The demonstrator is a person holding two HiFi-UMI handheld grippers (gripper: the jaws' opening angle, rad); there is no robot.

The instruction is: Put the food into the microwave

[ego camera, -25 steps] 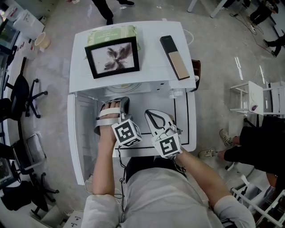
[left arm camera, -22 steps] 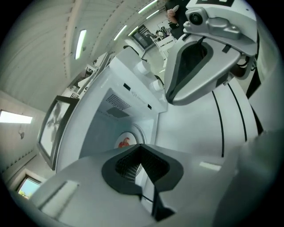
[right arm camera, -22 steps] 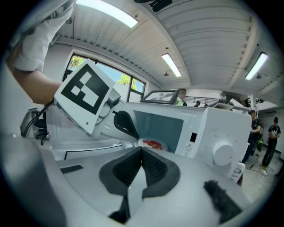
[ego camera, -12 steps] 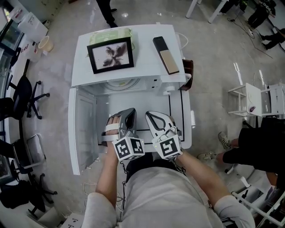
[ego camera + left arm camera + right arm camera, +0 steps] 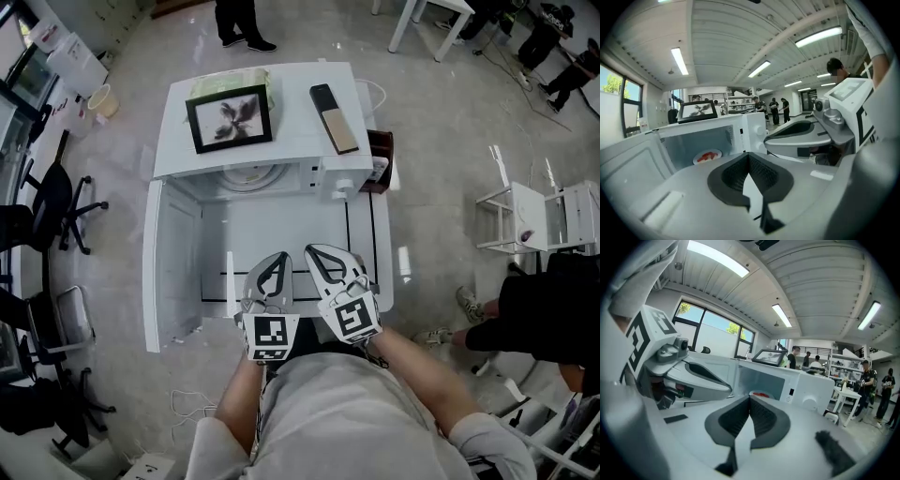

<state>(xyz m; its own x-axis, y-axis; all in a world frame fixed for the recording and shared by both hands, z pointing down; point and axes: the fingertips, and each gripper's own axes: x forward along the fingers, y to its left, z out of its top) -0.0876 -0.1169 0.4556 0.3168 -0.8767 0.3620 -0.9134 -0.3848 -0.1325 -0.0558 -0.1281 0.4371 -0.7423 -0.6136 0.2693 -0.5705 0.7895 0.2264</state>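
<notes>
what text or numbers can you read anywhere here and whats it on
No words or numbers are readable in any view.
Green package on the microwave: print too small to read.
Control panel: dark marks, blurred.
Cubes on the left hand-held gripper and right hand-held gripper: square marker patterns only, no words.

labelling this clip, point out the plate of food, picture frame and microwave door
plate of food [image 5: 707, 156], left gripper view, the red food
picture frame [image 5: 230, 118], head view, middle of its picture
microwave door [image 5: 173, 267], head view, open door's inner face
</notes>
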